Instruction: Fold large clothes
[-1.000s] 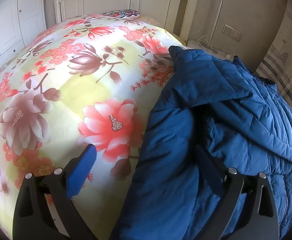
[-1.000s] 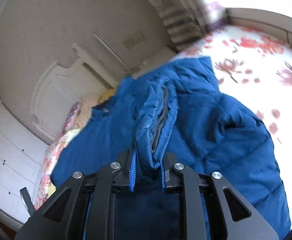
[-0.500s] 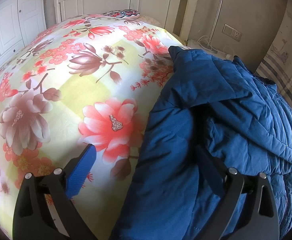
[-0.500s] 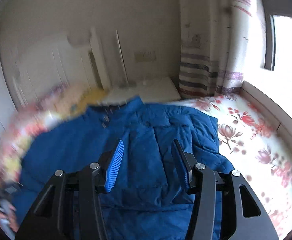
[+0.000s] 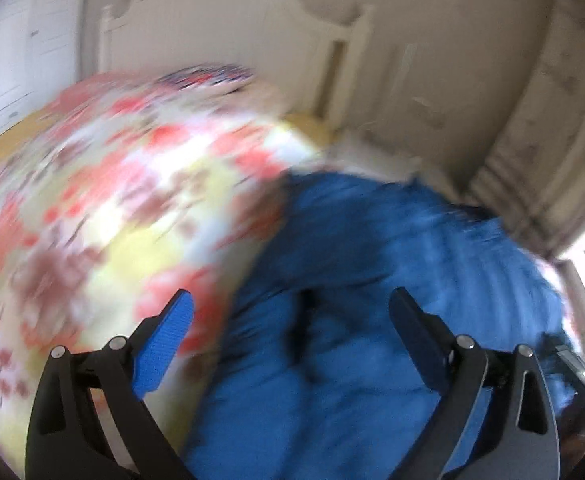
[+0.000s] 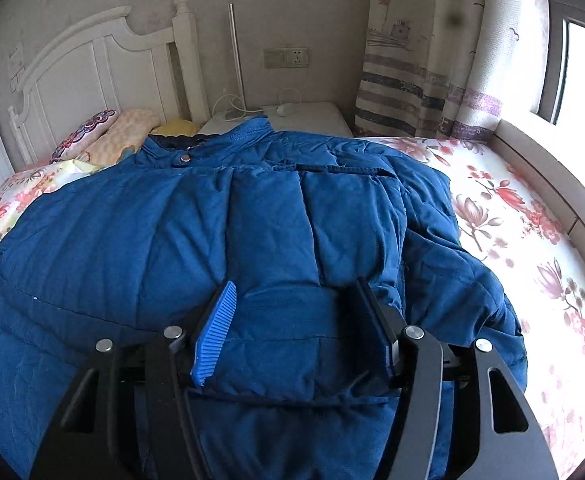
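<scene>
The blue quilted padded jacket (image 6: 252,240) was found lengthwise toward the bed's headboard (image 6: 92,56), directly beneath the opening, empty right gripper (image 6: 292,324); the left gripper (image 5: 292,320) was spread, empty.

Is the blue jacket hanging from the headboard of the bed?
No, the jacket lies spread flat on the flowered bedsheet, below the headboard.

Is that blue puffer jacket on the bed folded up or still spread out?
Partly folded: the blue puffer jacket has a sleeve panel laid over its body.
</scene>
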### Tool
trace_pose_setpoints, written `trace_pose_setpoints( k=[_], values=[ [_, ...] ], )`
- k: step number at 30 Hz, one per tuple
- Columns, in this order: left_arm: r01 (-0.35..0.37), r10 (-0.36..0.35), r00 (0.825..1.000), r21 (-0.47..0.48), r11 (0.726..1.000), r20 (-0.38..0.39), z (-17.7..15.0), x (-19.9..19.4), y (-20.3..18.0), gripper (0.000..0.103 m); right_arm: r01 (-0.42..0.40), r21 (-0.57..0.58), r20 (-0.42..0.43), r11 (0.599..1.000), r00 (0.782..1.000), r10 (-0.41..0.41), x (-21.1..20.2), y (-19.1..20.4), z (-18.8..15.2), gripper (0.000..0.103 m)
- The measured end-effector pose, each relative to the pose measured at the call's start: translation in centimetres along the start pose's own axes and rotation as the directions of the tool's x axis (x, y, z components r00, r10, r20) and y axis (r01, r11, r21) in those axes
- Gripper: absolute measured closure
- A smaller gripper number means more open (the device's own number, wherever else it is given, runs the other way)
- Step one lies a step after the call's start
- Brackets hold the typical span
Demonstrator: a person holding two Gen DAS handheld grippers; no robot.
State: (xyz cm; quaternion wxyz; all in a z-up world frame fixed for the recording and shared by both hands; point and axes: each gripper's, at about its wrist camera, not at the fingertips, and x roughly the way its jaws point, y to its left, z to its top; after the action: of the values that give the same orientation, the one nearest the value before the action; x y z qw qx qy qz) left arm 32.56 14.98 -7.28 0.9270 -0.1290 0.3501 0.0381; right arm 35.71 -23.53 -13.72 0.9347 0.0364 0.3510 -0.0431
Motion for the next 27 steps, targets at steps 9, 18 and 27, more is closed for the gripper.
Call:
trace_pose_setpoints(
  k=[9,18,27],
  values=[
    [0.001,0.065,0.973,0.288,0.958,-0.22,-1.6,8.9,-8.2,0.002,-0.036,0.002,-0.001,0.999,0.999,0.036,0.1,0.0,0.2,0.036],
    [0.031,-0.001,0.993,0.251,0.967,-0.119,2.6,4.9,-11.2,0.002,-0.048,-0.005,-0.005,0.999,0.999,0.048,0.4,0.4,0.2,0.03],
    [-0.007,0.085,0.969,0.319,0.948,-0.234,2.0,13.7,-14.3,0.002,-0.06,0.004,-0.001,0.998,0.998,0.06,0.3,0.3,0.2,0.03]
  ],
)
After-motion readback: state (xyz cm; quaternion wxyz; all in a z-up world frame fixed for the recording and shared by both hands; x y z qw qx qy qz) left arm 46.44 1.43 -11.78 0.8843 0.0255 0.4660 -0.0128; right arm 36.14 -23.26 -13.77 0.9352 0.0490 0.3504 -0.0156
